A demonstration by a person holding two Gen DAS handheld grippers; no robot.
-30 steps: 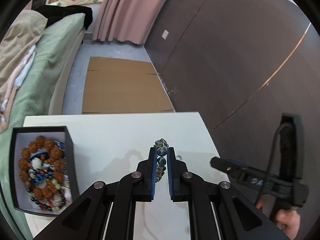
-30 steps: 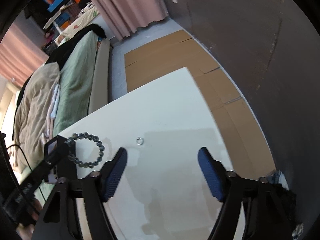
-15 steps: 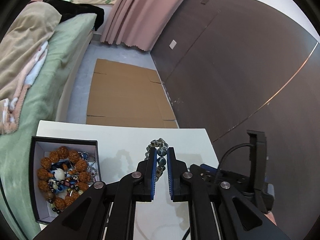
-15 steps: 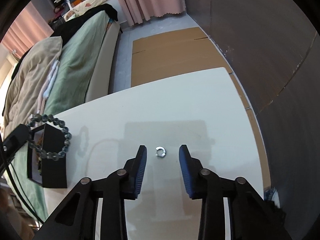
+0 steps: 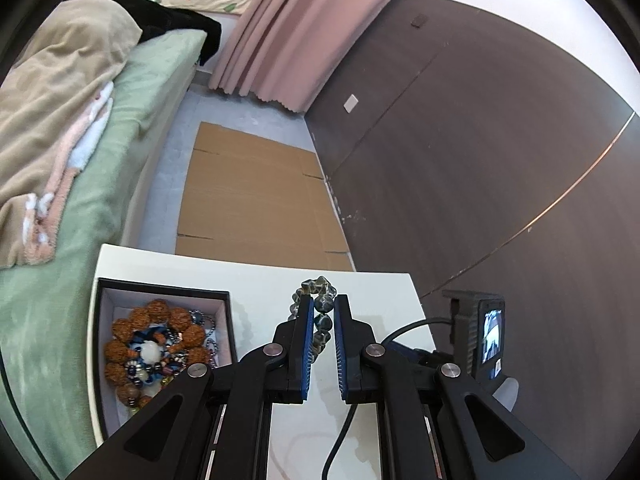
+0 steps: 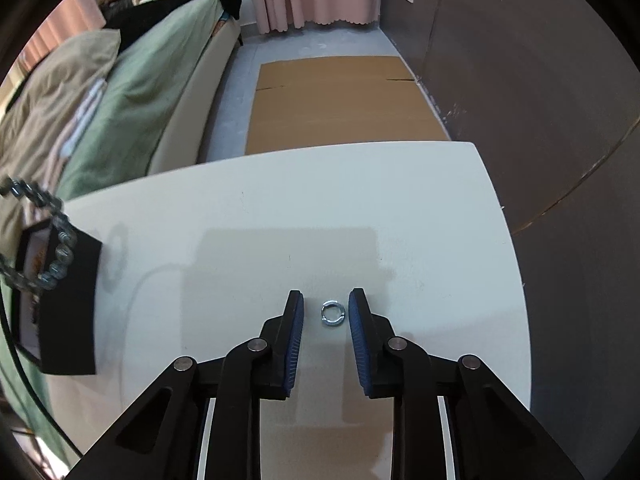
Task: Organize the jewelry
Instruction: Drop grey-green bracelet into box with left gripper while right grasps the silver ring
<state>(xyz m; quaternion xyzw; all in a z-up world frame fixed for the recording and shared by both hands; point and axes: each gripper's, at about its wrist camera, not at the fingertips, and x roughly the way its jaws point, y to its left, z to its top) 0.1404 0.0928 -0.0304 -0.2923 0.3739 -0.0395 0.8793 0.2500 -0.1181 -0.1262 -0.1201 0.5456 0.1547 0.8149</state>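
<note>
The left gripper (image 5: 323,312) has its fingers clenched on a dark beaded bracelet (image 5: 316,300), raised over the white bench (image 5: 260,284); the jewelry box (image 5: 168,290) sits at its nine o'clock. The right gripper (image 6: 325,312) has just been closing; its fingers flank a silver ring (image 6: 333,313) lying on the bench, not yet touching it.

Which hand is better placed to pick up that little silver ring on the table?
Right. The right gripper has been closing, its open jaws either side of the silver ring on the table, pads not yet touching. The left gripper is occupied, shut on the bead bracelet.
</note>
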